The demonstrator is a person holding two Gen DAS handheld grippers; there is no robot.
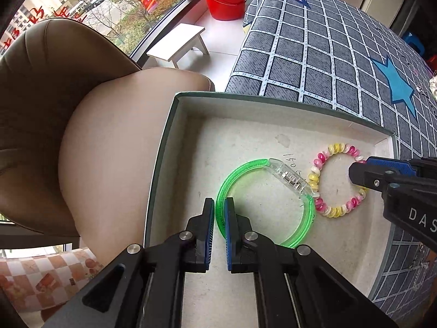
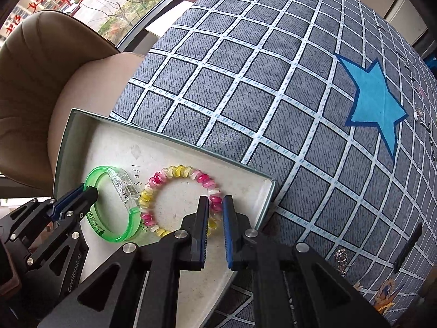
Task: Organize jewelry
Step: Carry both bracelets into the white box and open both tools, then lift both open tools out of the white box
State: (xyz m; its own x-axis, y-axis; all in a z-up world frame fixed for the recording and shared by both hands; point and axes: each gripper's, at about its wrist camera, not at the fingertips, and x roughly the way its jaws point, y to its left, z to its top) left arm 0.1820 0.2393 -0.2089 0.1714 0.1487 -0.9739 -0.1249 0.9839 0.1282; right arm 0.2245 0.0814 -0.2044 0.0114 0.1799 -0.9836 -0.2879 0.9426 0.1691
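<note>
Left hand-held gripper [image 1: 218, 205] pinching green bangle [image 1: 300, 232] at its 9 o'clock rim, inside box [image 1: 164, 147]. Right hand-held gripper [image 2: 215, 205] slightly spread around beaded bracelet [image 2: 153, 183], pads not pressing, at bracelet's 4 o'clock.

Light: bright, even daylight.
Source: window [image 1: 90, 5] at upper left of both views.
Shadows: soft and faint inside the box [image 1: 174, 142].
Glare: mild sheen on the green bangle [image 1: 303, 229].
Focus: sharp centre.
Distortion: strong fisheye bowing, dark corners.
</note>
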